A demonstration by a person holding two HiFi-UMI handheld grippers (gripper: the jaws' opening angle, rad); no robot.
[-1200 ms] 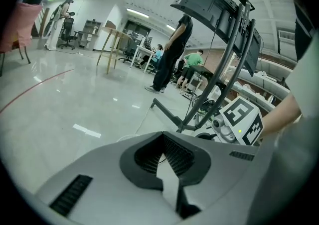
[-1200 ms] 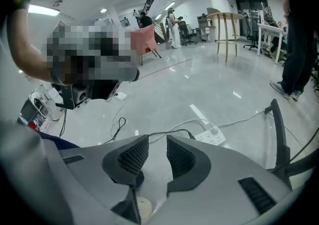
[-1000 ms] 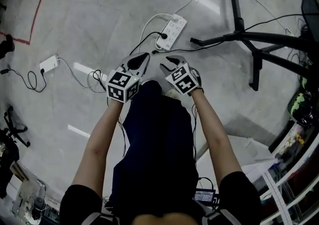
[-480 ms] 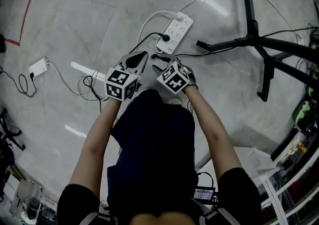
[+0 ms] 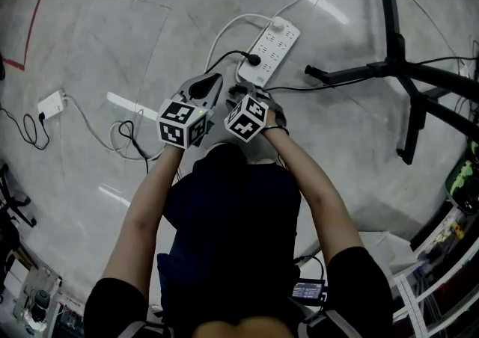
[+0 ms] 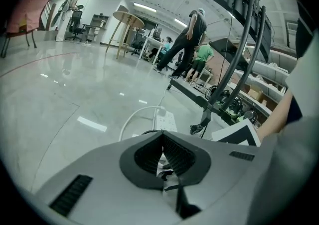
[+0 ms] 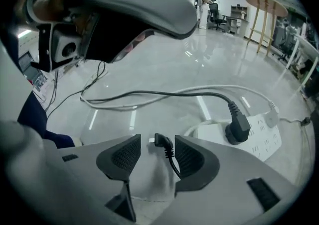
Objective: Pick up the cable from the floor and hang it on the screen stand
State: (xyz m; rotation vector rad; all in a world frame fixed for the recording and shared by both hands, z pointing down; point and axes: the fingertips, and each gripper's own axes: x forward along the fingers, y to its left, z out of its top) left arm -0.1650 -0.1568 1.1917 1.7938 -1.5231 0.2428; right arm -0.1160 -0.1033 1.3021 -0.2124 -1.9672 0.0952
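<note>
both hands just dropped toward the floor [image 5: 150, 30] and the right gripper [image 7: 152, 145] has been opening its jaws wide around the cable [image 7: 163, 141] end lying there, not pinched yet, left gripper [image 6: 161, 134] closed and empty, so pickup's next i guess

We read no text, label, brand, number anywhere. On left gripper [image 5: 208, 87] and right gripper [image 5: 241, 93], marker cubes [image 5: 182, 123] show black-white square patterns only, no letters.
</note>
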